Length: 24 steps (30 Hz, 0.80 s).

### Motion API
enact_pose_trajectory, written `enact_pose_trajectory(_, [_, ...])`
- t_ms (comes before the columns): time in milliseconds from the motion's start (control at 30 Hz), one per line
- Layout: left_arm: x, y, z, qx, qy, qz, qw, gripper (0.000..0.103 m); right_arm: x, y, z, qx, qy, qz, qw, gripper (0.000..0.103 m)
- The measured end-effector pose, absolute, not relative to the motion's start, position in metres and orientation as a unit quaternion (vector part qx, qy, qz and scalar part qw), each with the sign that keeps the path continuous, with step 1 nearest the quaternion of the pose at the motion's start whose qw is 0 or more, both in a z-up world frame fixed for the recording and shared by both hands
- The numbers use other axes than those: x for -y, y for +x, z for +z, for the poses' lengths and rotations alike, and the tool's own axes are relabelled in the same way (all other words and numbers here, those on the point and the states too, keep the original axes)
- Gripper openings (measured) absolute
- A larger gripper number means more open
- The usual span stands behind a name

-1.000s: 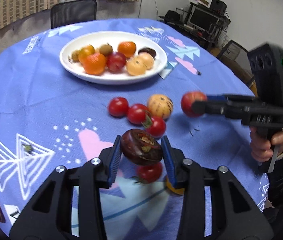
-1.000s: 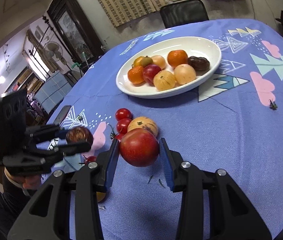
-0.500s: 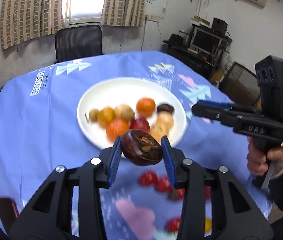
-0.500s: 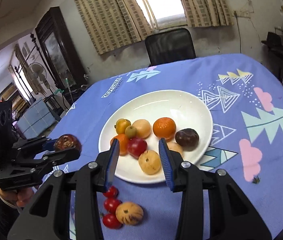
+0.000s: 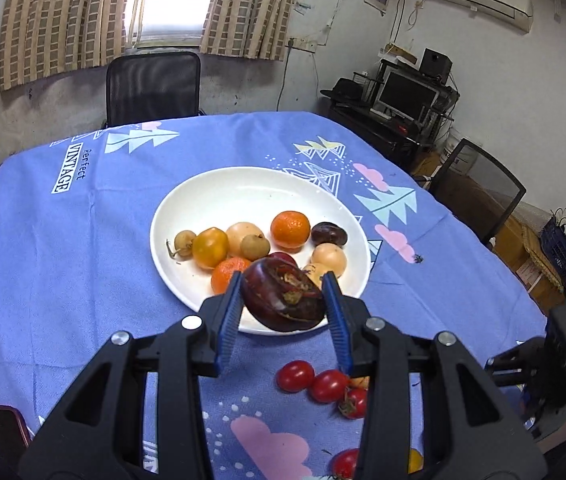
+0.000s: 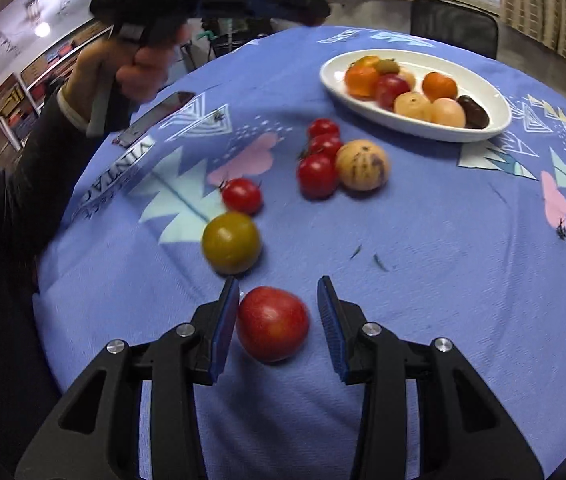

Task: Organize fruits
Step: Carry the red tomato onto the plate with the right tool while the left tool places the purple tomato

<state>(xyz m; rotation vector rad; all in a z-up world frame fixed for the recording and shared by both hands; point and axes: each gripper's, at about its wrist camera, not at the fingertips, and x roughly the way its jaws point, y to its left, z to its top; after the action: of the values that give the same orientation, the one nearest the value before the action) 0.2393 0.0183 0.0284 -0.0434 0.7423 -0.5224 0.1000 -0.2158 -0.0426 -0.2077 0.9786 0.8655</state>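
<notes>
The left hand-held gripper [image 5: 285,306] is clenched on a dark purple-brown fruit [image 5: 283,300], gripped between its two blue pads and carried above the near rim of the white plate [image 5: 203,208]. The fruit is a flattened round; its long axis runs roughly across the jaws, tilted down to the right, and its dried brownish calyx end faces up toward the camera. On the plate lie two oranges [image 5: 290,229], a yellow-orange fruit [image 5: 210,247], pale round fruits, small brown ones and another dark fruit [image 5: 329,234] at the right edge. The plate sits on the bench under a blue patterned cloth [image 5: 83,240]. Nearer the camera, three cherry tomatoes [image 5: 295,376] cluster on the cloth. The right hand-held gripper [image 6: 279,320] is released, jaws apart, low over the bench with a red apple-like fruit [image 6: 273,322] lying between its pads; the left pad is touching or nearly touching the fruit, and a clear gap shows on the right. Beyond it on the cloth are an olive-yellow fruit [image 6: 231,243], a lone tomato [image 6: 241,196], and a speckled yellow fruit [image 6: 361,165] touching the tomato cluster. A hand [image 6: 139,68] in a dark sleeve grips the other tool at upper left, with a phone [image 6: 155,116] on the cloth below it.
</notes>
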Motion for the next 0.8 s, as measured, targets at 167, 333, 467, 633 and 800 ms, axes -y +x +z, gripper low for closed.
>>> enact_pose_trajectory(167, [-0.016,0.231,0.033,-0.351,-0.019,-0.261,0.899,0.040,0.207,0.091,-0.052,-0.458,-0.135,0.395,0.785,0.041])
enact_pose_trajectory(333, [-0.017,0.230,0.034,-0.350,-0.019,-0.262,0.899,0.040,0.209,0.087,-0.060,-0.461,-0.124,0.389,0.788,0.040])
enact_pose_trajectory(467, [-0.018,0.229,0.035,-0.348,-0.019,-0.260,0.901,0.040,0.207,0.090,-0.054,-0.453,-0.109,0.394,0.792,0.039])
enact_pose_trajectory(633, [-0.022,0.228,0.036,-0.348,-0.019,-0.254,0.902,0.040,0.221,0.129,-0.022,-0.420,-0.039,0.382,0.822,0.039])
enact_pose_trajectory(800, [-0.023,0.246,0.032,-0.355,-0.034,-0.249,0.900,0.040,0.230,0.213,0.000,-0.376,0.029,0.289,0.880,0.039])
